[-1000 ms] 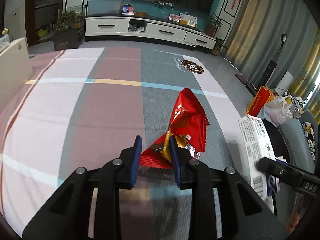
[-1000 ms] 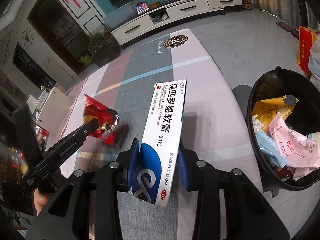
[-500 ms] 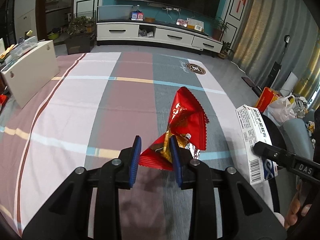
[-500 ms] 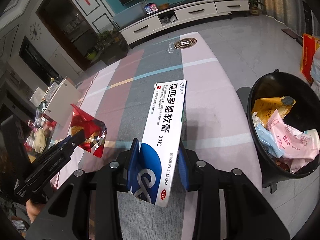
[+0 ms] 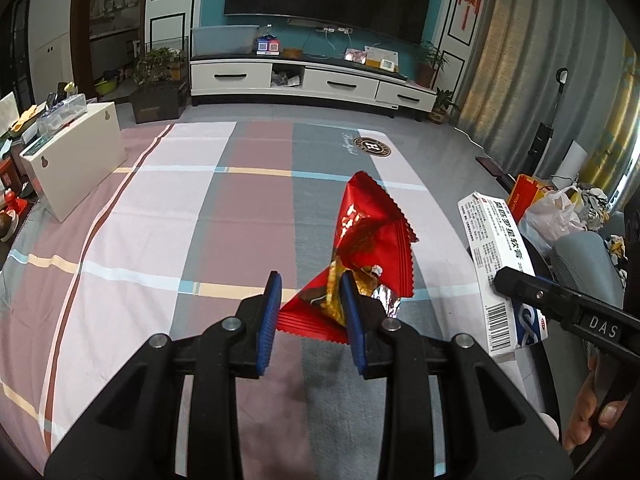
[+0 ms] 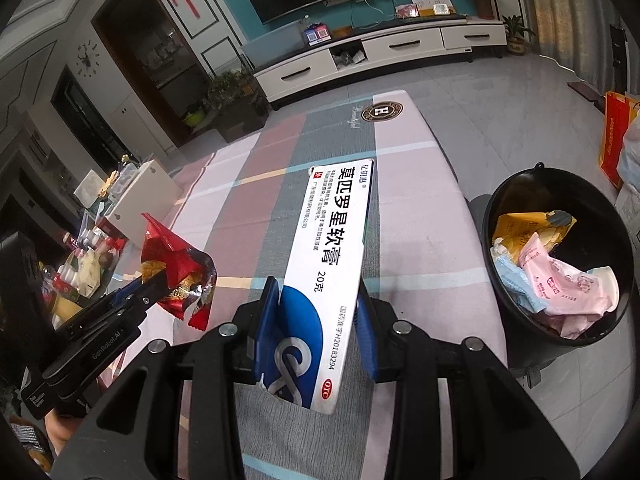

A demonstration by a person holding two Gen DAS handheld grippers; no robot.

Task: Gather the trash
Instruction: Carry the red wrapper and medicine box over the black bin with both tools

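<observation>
My left gripper [image 5: 309, 305] is shut on a crumpled red snack wrapper [image 5: 370, 240] and holds it above the checked tablecloth [image 5: 168, 216]. The wrapper also shows in the right wrist view [image 6: 176, 268], at the left. My right gripper [image 6: 318, 312] is shut on a white and blue medicine box [image 6: 328, 264], held above the table's right part. The box also shows at the right of the left wrist view [image 5: 496, 256]. A black trash bin [image 6: 560, 256] with several wrappers in it stands on the floor right of the table.
A white box [image 5: 76, 160] stands at the table's left edge with clutter behind it. A TV cabinet [image 5: 312, 80] runs along the far wall. Bags [image 5: 552, 212] lie on the floor at the right, near the bin.
Both grippers have risen above the table with their loads still held. The wrapper and the box stay in the same grip.
</observation>
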